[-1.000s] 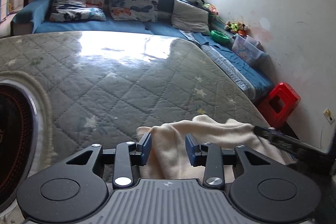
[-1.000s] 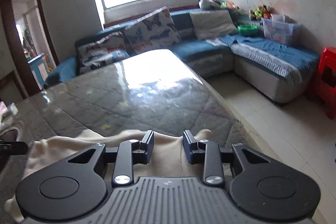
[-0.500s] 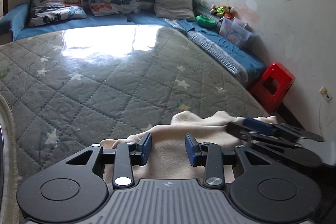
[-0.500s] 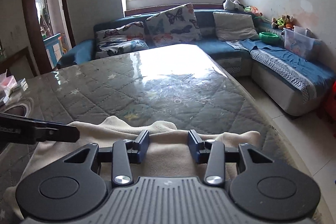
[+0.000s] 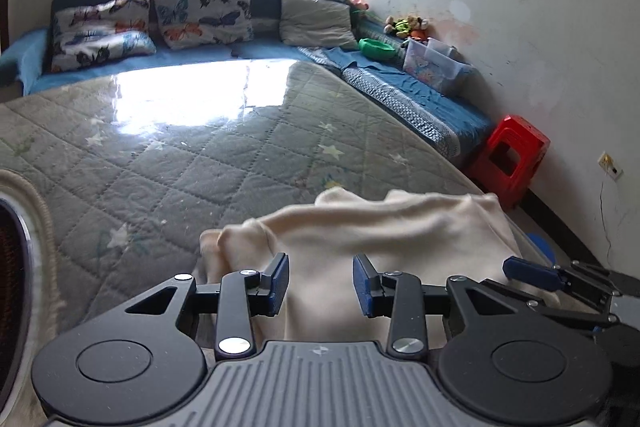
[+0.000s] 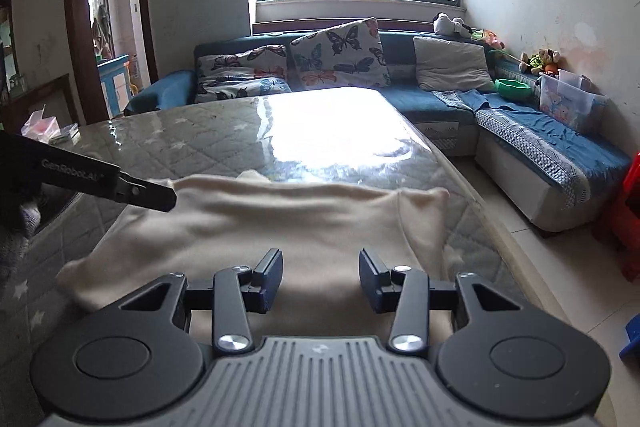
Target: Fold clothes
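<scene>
Since half a second ago the cream garment (image 5: 384, 227) shows more of itself in both wrist views: the cameras sit higher and farther back, and the cloth that filled only the bottom strip now spreads as a broad sheet ahead of both tools. In the left wrist view the right gripper (image 5: 532, 273) has slid from 3 o'clock down toward 4 o'clock, its blue-padded tip resting at the garment's near right edge. In the right wrist view the left gripper (image 6: 154, 195) has risen from 9 o'clock toward 10 o'clock, its black tip over the cloth's far left corner.

The left gripper (image 5: 320, 283) has its fingers spread apart with nothing between the pads, and so does the right gripper (image 6: 320, 279); both hover just above the fabric.

The garment is soft, matte, fleecy-looking knit, lying mostly flat with long shallow ripples across its far edge and a rolled lump at its left corner. It lies on the near right part of the tabletop (image 6: 224, 147), close to the edge. The tabletop wears a grey-green quilted cover stitched in diamonds and dotted with pale stars, under a glossy clear sheet that throws back hard window glare. At 9 o'clock in the left view a dark round inset (image 5: 12, 259) with a pale rim sits in the surface. Beyond, at 12 o'clock, a blue sofa (image 6: 440, 107) carries butterfly-print cushions (image 6: 340, 55).
</scene>
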Available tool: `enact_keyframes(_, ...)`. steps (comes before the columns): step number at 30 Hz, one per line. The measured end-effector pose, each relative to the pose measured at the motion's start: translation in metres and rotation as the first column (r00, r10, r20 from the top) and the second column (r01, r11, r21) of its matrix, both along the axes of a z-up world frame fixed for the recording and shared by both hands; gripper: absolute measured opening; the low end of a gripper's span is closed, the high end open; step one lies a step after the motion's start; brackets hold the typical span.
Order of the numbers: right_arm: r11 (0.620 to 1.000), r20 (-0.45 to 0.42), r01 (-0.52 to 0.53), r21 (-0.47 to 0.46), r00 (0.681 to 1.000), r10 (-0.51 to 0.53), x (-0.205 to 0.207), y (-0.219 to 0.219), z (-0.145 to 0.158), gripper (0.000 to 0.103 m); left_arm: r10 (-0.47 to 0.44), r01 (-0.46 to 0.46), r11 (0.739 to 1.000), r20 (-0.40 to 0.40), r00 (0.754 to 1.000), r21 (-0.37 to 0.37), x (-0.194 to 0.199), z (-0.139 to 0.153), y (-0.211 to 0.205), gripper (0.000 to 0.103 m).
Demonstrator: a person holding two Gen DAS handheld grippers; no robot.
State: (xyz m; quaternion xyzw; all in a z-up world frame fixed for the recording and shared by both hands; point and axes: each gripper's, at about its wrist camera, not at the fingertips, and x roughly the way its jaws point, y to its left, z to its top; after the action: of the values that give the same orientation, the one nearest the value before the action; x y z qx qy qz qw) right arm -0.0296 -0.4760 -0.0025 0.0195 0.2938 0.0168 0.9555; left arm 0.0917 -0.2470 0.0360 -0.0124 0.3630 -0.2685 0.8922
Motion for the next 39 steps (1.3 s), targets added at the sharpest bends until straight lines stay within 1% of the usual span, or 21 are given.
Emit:
enact_keyframes(3, 0.999, -0.007, 0.003, -0.032, 1.0, -0.004, -0.015, 0.004, -0.005, 0.047, -0.003, 0.002, 1.0, 0.029, 1.0, 0.031, -0.019, 0.0, 0.003, 0.037)
enact_keyframes(6, 0.999, -0.015, 0.006, -0.042, 1.0, -0.007, -0.025, 0.007, -0.007, 0.047, -0.004, 0.003, 0.999, 0.033, 0.999, 0.034, -0.034, -0.001, 0.009, 0.037)
enact_keyframes(8, 1.0, -0.02, 0.008, -0.03, 1.0, -0.009, -0.031, 0.009, -0.008, 0.048, 0.0, -0.001, 0.999, 0.031, 1.0, 0.044, -0.042, -0.005, 0.011, 0.037)
enact_keyframes(12, 0.999, -0.022, -0.001, -0.033, 1.0, 0.0, -0.029, 0.015, -0.01, 0.048, 0.024, -0.025, 0.997, 0.012, 1.0, 0.073, -0.052, -0.016, 0.015, 0.037)
enact_keyframes(17, 0.999, -0.024, -0.012, -0.037, 1.0, 0.011, -0.028, 0.023, -0.011, 0.049, 0.045, -0.045, 0.996, 0.007, 0.999, 0.072, -0.059, -0.02, 0.024, 0.039)
enact_keyframes(18, 0.999, -0.024, -0.014, -0.038, 1.0, 0.014, -0.027, 0.024, -0.011, 0.051, 0.049, -0.05, 0.996, 0.006, 0.999, 0.072, -0.059, -0.02, 0.026, 0.039)
enact_keyframes(19, 0.999, -0.025, -0.017, -0.038, 1.0, 0.016, -0.027, 0.026, -0.012, 0.055, 0.054, -0.054, 0.996, 0.004, 0.999, 0.075, -0.06, -0.02, 0.027, 0.04)
enact_keyframes(21, 0.999, -0.026, -0.021, -0.04, 0.999, 0.02, -0.026, 0.029, -0.012, 0.056, 0.061, -0.062, 0.995, 0.003, 0.998, 0.082, -0.062, -0.019, 0.029, 0.04)
enact_keyframes(23, 0.999, -0.027, -0.025, -0.041, 0.999, 0.024, -0.025, 0.032, -0.013, 0.057, 0.069, -0.069, 0.994, 0.002, 0.998, 0.089, -0.065, -0.018, 0.032, 0.047)
enact_keyframes(25, 0.999, -0.03, -0.019, -0.042, 0.999, 0.018, -0.029, 0.034, -0.014, 0.063, 0.077, -0.076, 0.993, 0.001, 0.997, 0.094, -0.067, -0.017, 0.034, 0.049)
enact_keyframes(28, 0.999, -0.033, -0.01, -0.038, 0.999, 0.009, -0.033, 0.034, -0.013, 0.067, 0.088, -0.087, 0.991, 0.0, 0.996, 0.099, -0.071, -0.015, 0.037, 0.055)
enact_keyframes(29, 0.999, -0.034, -0.007, -0.037, 0.999, 0.006, -0.035, 0.035, -0.013, 0.07, 0.091, -0.09, 0.991, 0.002, 0.996, 0.1, -0.072, -0.015, 0.038, 0.056)
enact_keyframes(30, 0.999, -0.034, -0.004, -0.036, 0.999, 0.003, -0.036, 0.035, -0.012, 0.079, 0.093, -0.092, 0.99, 0.003, 0.996, 0.103, -0.074, -0.015, 0.038, 0.057)
enact_keyframes(31, 0.999, -0.034, -0.001, -0.034, 0.999, 0.0, -0.037, 0.035, -0.012, 0.081, 0.094, -0.094, 0.99, 0.004, 0.996, 0.105, -0.076, -0.014, 0.039, 0.06)
enact_keyframes(32, 0.999, -0.034, 0.002, -0.032, 0.999, -0.003, -0.039, 0.036, -0.012, 0.081, 0.096, -0.096, 0.99, 0.005, 0.995, 0.107, -0.078, -0.014, 0.04, 0.063)
enact_keyframes(34, 1.0, -0.035, 0.008, -0.028, 0.999, -0.009, -0.041, 0.037, -0.011, 0.083, 0.099, -0.1, 0.989, 0.008, 0.995, 0.111, -0.081, -0.013, 0.041, 0.066)
enact_keyframes(39, 1.0, -0.036, 0.021, -0.02, 0.999, -0.022, -0.047, 0.039, -0.011, 0.087, 0.11, -0.11, 0.987, 0.007, 0.994, 0.117, -0.089, -0.013, 0.045, 0.071)
